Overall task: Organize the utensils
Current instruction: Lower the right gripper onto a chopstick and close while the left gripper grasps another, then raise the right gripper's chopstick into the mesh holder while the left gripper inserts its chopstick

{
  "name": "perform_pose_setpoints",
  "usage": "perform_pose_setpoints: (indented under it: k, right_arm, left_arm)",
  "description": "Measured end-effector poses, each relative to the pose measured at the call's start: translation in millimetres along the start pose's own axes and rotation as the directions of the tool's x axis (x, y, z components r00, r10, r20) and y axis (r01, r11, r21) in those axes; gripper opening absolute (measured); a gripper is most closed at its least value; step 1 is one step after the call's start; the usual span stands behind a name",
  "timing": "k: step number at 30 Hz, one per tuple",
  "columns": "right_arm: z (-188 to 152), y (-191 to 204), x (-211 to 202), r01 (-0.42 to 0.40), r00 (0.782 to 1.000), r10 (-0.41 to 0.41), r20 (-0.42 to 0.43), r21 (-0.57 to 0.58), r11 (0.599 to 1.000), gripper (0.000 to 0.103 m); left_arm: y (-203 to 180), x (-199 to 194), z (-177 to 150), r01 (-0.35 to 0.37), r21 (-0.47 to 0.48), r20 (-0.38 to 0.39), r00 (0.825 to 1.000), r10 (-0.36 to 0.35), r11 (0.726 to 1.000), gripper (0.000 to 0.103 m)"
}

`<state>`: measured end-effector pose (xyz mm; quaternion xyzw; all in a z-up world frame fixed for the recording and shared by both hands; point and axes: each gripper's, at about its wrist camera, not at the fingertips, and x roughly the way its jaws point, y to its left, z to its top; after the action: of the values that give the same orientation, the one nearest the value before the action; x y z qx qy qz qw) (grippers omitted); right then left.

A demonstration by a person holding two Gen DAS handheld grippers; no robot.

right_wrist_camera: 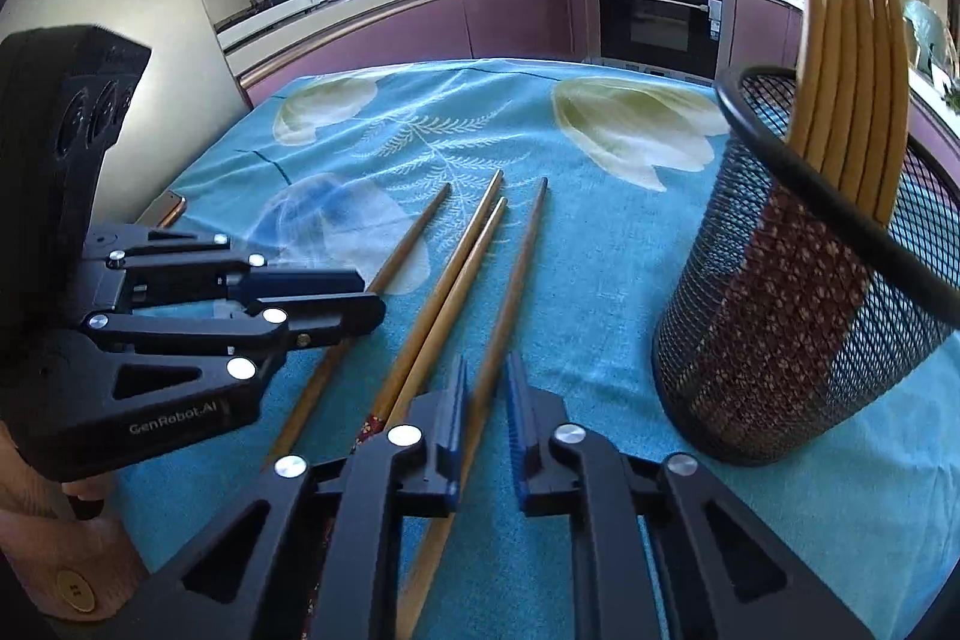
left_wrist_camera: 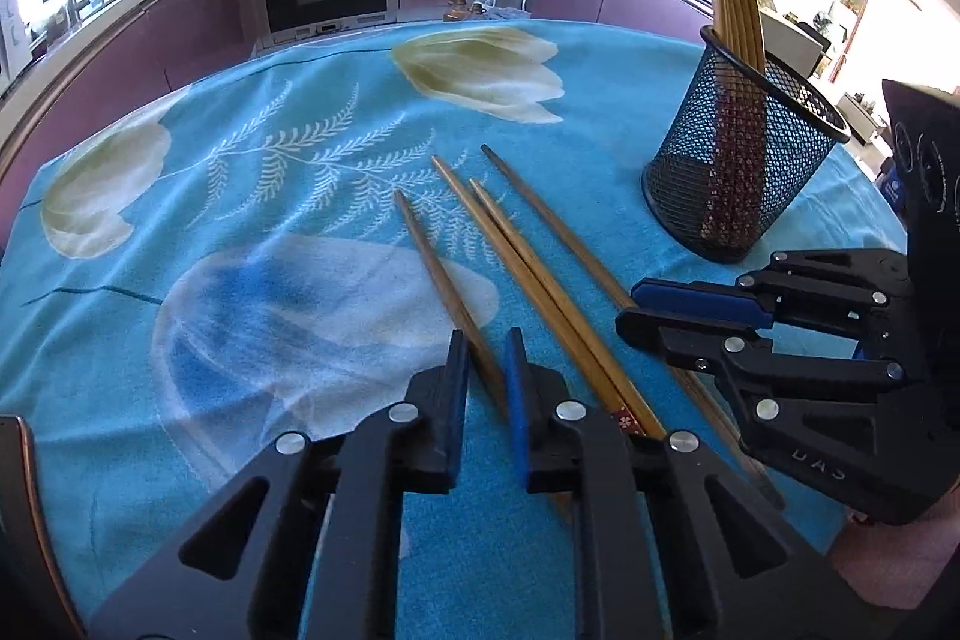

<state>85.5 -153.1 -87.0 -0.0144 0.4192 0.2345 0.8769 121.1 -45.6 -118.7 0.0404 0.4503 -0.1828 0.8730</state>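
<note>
On blue floral cloth near the surface's front edge lie four chopsticks (left_wrist_camera: 480, 244): left gripper (left_wrist_camera: 486, 358) fingers pinching leftmost, right gripper (right_wrist_camera: 486, 388) fingers pinching rightmost; mesh holder (left_wrist_camera: 732, 160) just beside, open cloth beyond

Black tool (left_wrist_camera: 487, 340), blue pads (left_wrist_camera: 515, 376), silver screws, "GenRobot.AI" lettering

- The left tongs (left_wrist_camera: 486, 340), black with blue pads, are closed on a brown wooden chopstick (left_wrist_camera: 432, 268) at six o'clock.
- Three more wooden chopsticks (left_wrist_camera: 528, 256) lie on the blue floral cloth (left_wrist_camera: 240, 196) covering the counter, just right of centre.
- The right tongs (left_wrist_camera: 627, 307), at four o'clock, clamp the rightmost one.
- A black mesh cup (left_wrist_camera: 732, 172) holding upright chopsticks stands at two o'clock.
</note>
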Motion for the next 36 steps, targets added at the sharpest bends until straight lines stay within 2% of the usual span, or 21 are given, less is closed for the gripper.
perform_pose_setpoints:
  k: [4, 9, 15, 19, 23, 28, 29, 31, 36]
  right_arm:
    - [-2, -9, -6, -0.022, 1.0, 0.021, 0.019, 0.063, 0.998, 0.006]
    - [-1, -11, -18, -0.053, 0.998, 0.05, 0.047, 0.068, 0.996, 0.006]
    - [-4, 0, -17, -0.098, 0.995, 0.098, 0.008, 0.013, 0.995, 0.006]
    - [-6, 4, -11, -0.096, 0.995, 0.096, -0.025, -0.003, 0.995, 0.006]
    - [-6, 4, -7, -0.086, 0.996, 0.085, -0.041, -0.008, 0.996, 0.008]
    - [-4, 3, -4, -0.08, 0.996, 0.079, -0.042, -0.014, 0.997, 0.008]
    - [-4, 2, -4, -0.081, 0.996, 0.08, -0.04, -0.014, 0.997, 0.008]
    - [-3, 1, -3, -0.083, 0.996, 0.082, -0.037, -0.012, 0.997, 0.008]
    - [-4, -3, -10, -0.084, 0.996, 0.084, -0.015, -0.007, 0.996, 0.006]
  left_arm:
    - [0, -3, -4, -0.01, -0.022, 0.01, 1.0, 0.01, 1.0, 0.011]
    - [1, -12, -9, -0.005, -0.036, 0.025, 1.0, 0.006, 0.999, 0.008]
    - [-7, -20, -14, 0.011, -0.004, 0.027, 1.0, -0.011, 1.0, 0.005]
    - [-11, -18, -17, 0.01, 0.029, 0.017, 1.0, -0.01, 1.0, 0.005]
    - [-12, -12, -18, -0.015, 0.058, -0.009, 1.0, 0.015, 0.998, 0.021]
    - [-12, -7, -15, -0.01, 0.078, -0.015, 1.0, 0.011, 0.997, 0.023]
    - [-12, -6, -14, -0.015, 0.078, -0.014, 1.0, 0.016, 0.997, 0.021]
    - [-14, -5, -13, -0.03, 0.076, -0.011, 0.999, 0.031, 0.997, 0.01]
    - [-18, -10, -12, -0.048, 0.065, 0.016, 0.999, 0.047, 0.997, 0.007]
